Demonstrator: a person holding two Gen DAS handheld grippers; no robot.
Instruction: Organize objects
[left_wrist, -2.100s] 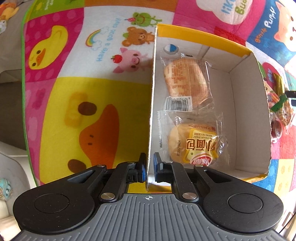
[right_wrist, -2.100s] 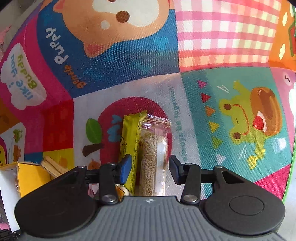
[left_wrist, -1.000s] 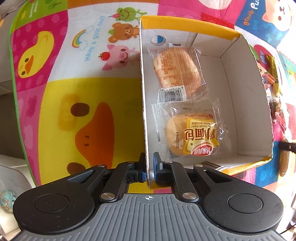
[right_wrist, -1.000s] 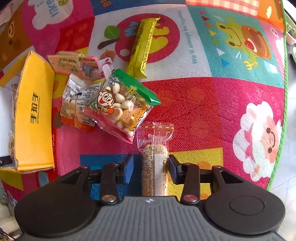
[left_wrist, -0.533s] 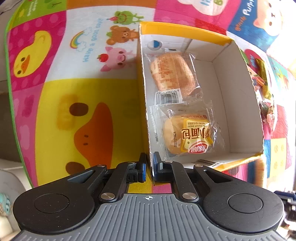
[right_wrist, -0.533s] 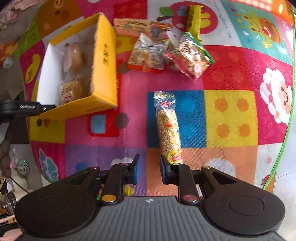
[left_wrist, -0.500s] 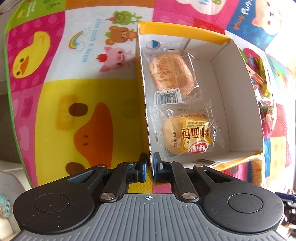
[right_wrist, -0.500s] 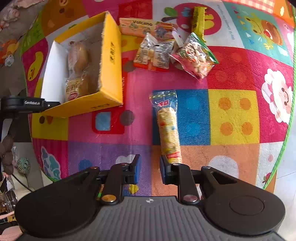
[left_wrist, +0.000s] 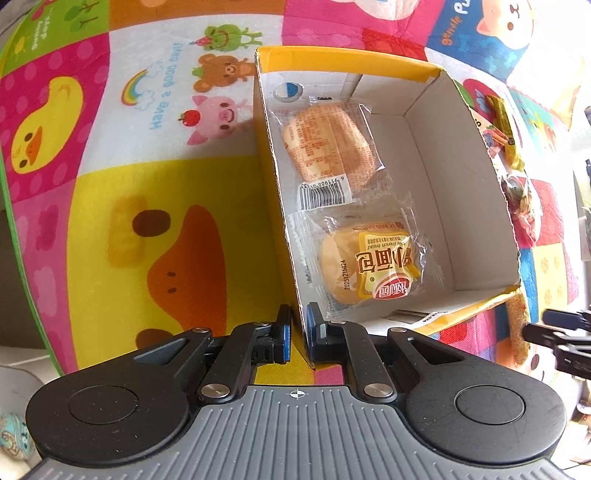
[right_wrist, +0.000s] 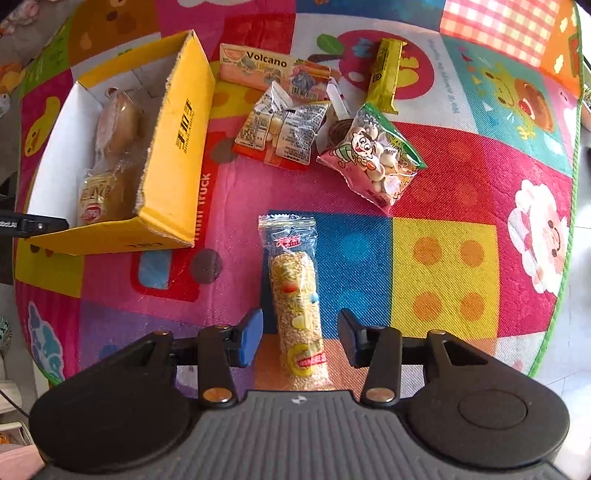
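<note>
The cereal bar (right_wrist: 298, 306) lies on the play mat (right_wrist: 443, 258) between the spread fingers of the right tool (right_wrist: 300, 334) (not gripped). The left tool (left_wrist: 298, 334) pinches the yellow box (left_wrist: 275, 177) wall. Current step: regrasp; next, close and carry to box

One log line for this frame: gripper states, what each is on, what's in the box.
left gripper: shut on box wall | right gripper: open, straddling grain bar on mat | box holds two bread packs

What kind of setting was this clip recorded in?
Probably a home, on a children's play mat printed with cartoon animals. Wrapped snacks lie scattered on it, such as a peanut bag, beside a yellow cardboard box holding packaged buns.
</note>
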